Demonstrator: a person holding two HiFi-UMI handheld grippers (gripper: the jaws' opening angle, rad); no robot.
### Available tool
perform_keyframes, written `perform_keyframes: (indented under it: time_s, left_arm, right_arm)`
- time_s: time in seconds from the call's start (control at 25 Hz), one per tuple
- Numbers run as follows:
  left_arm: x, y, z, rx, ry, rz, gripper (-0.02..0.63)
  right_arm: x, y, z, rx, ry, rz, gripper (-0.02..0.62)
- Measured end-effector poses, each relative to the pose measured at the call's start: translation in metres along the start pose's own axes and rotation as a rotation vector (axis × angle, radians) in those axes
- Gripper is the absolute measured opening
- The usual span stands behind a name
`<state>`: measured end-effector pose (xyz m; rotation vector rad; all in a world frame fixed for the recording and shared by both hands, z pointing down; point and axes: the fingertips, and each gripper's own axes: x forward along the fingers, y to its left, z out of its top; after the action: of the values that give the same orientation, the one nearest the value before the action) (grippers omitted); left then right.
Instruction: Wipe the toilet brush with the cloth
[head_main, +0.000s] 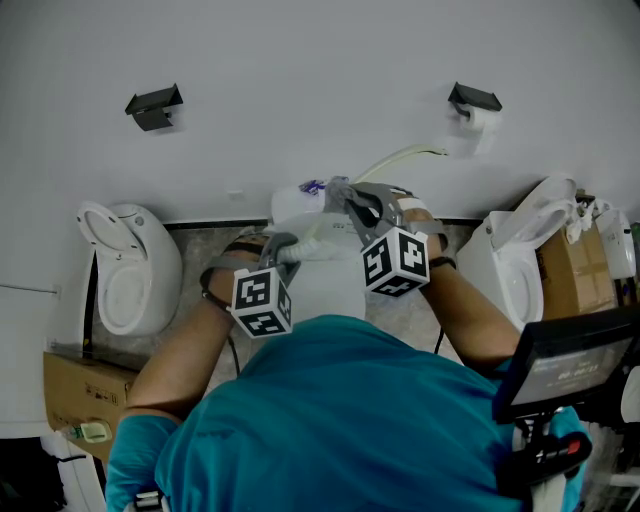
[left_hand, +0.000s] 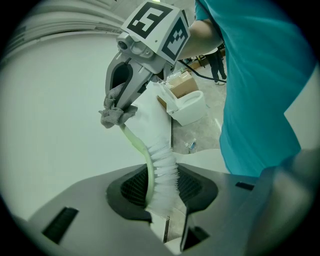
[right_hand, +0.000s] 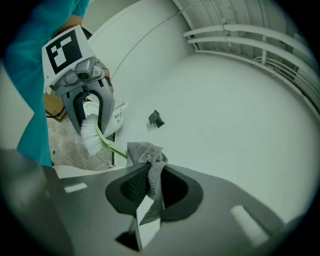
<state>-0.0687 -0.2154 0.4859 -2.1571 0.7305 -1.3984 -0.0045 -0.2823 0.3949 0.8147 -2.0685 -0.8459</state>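
Observation:
A toilet brush with white bristles (left_hand: 162, 175) and a curved pale green handle (left_hand: 136, 142) is held at its head: my left gripper (left_hand: 165, 194) is shut on the bristles. In the head view the left gripper (head_main: 287, 250) sits just below and left of the right gripper (head_main: 345, 197). My right gripper (right_hand: 152, 189) is shut on a grey cloth (right_hand: 147, 162), which bunches around the handle (right_hand: 112, 149) above the brush head (right_hand: 90, 136). From the left gripper view the cloth (left_hand: 116, 115) hangs from the right gripper's fingers. Past the cloth, the handle's free end (head_main: 405, 157) reaches toward the wall.
White toilets stand at left (head_main: 125, 265) and right (head_main: 520, 250), another white one (head_main: 325, 280) lies under the grippers. On the wall are a black bracket (head_main: 155, 105) and a paper roll holder (head_main: 475, 108). Cardboard boxes sit at lower left (head_main: 80, 385) and right (head_main: 570, 265).

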Motion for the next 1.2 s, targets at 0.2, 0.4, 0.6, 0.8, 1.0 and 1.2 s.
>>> perform_keyframes:
  time_s: [0.2, 0.4, 0.6, 0.8, 1.0, 1.2]
  left_arm:
    - [-0.003, 0.001, 0.003, -0.004, -0.019, 0.009, 0.146]
    - [-0.005, 0.003, 0.003, -0.005, -0.032, 0.019, 0.144]
    - [-0.007, 0.003, 0.005, -0.003, -0.04, 0.026, 0.143]
    - [-0.008, 0.004, 0.006, 0.005, -0.045, 0.036, 0.143]
    - [-0.01, 0.007, 0.008, 0.009, -0.052, 0.044, 0.143]
    - [-0.012, 0.008, 0.01, 0.015, -0.058, 0.052, 0.141]
  right_arm:
    - [-0.003, -0.01, -0.005, 0.0, 0.006, -0.026, 0.045]
    - [-0.005, -0.022, -0.01, 0.006, 0.016, -0.052, 0.046]
    - [-0.008, -0.033, -0.018, 0.012, 0.029, -0.077, 0.045]
    - [-0.012, -0.048, -0.028, 0.018, 0.049, -0.112, 0.045]
    - [-0.017, -0.064, -0.037, 0.025, 0.069, -0.144, 0.045]
    - [-0.021, -0.076, -0.047, 0.037, 0.087, -0.173, 0.046]
